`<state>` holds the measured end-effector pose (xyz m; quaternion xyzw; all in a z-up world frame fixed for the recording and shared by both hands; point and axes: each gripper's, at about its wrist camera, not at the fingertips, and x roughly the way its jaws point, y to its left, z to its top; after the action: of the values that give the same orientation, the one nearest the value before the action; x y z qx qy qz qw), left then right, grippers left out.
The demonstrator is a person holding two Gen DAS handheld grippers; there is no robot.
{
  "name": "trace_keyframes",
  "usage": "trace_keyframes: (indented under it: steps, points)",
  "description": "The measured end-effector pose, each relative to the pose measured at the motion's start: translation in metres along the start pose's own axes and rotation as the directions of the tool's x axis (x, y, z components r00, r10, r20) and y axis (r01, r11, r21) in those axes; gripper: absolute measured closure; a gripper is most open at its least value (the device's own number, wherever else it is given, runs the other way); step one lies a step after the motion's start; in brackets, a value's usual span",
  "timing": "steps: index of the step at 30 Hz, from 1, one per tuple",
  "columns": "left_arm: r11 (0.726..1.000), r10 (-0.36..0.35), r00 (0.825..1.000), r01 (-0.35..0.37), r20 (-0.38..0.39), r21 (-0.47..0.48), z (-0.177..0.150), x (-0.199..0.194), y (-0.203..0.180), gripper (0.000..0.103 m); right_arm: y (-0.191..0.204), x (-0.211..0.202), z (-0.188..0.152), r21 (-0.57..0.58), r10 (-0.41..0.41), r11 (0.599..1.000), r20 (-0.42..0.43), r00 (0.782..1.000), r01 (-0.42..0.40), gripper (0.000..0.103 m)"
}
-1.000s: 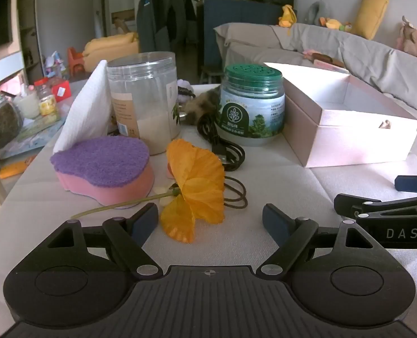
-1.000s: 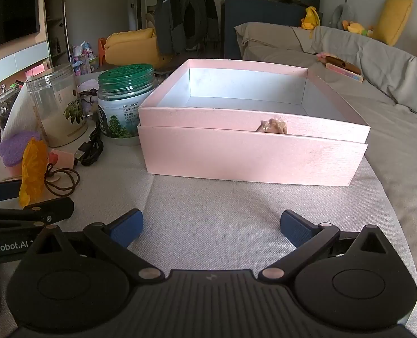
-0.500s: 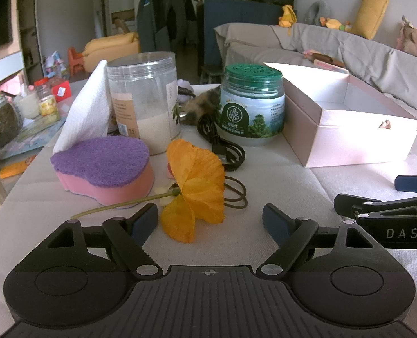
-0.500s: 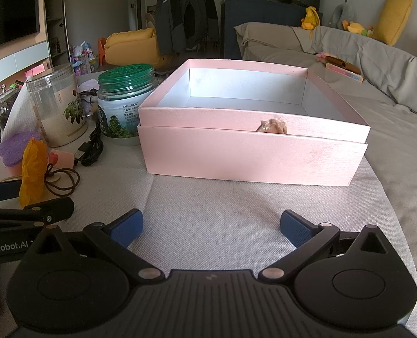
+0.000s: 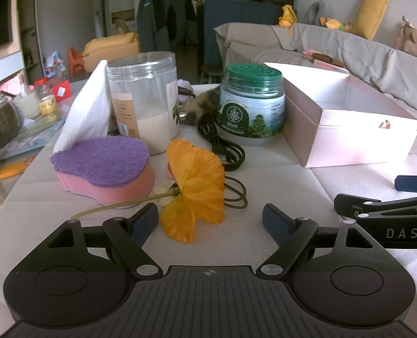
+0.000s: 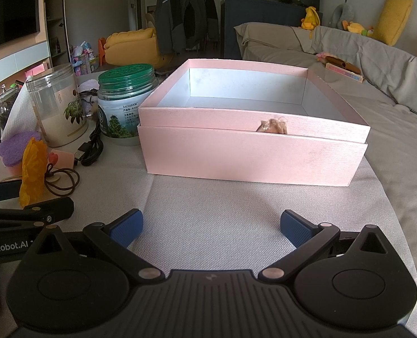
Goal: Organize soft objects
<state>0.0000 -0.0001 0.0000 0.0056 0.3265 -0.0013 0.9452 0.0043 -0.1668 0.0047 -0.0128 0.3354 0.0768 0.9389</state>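
An orange fabric flower (image 5: 195,186) on a green stem lies on the table just ahead of my left gripper (image 5: 210,221), which is open and holds nothing. Left of the flower sits a pink sponge with a purple top (image 5: 104,169). An open pink box (image 6: 250,124) stands in front of my right gripper (image 6: 211,226), whose fingers are spread with nothing between them. The box's visible inside looks bare. The flower (image 6: 34,169) and the sponge (image 6: 17,148) also show at the left of the right wrist view.
A clear plastic jar (image 5: 143,104), a green-lidded jar (image 5: 250,104), a black cable (image 5: 219,146), a brown cord loop (image 5: 236,194) and a folded white paper towel (image 5: 87,112) crowd the table behind the flower. A grey sofa (image 6: 363,64) lies beyond the box.
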Motion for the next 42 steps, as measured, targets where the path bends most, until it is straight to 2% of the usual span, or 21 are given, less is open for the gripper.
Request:
trace_keyframes:
  steps: [42]
  points:
    - [1.000,0.005,1.000,-0.005,0.000,0.004,0.0003,0.0008,0.0038,0.015,0.0011,0.0017,-0.0007,0.000,-0.001,1.000,0.001,1.000,0.001,0.000]
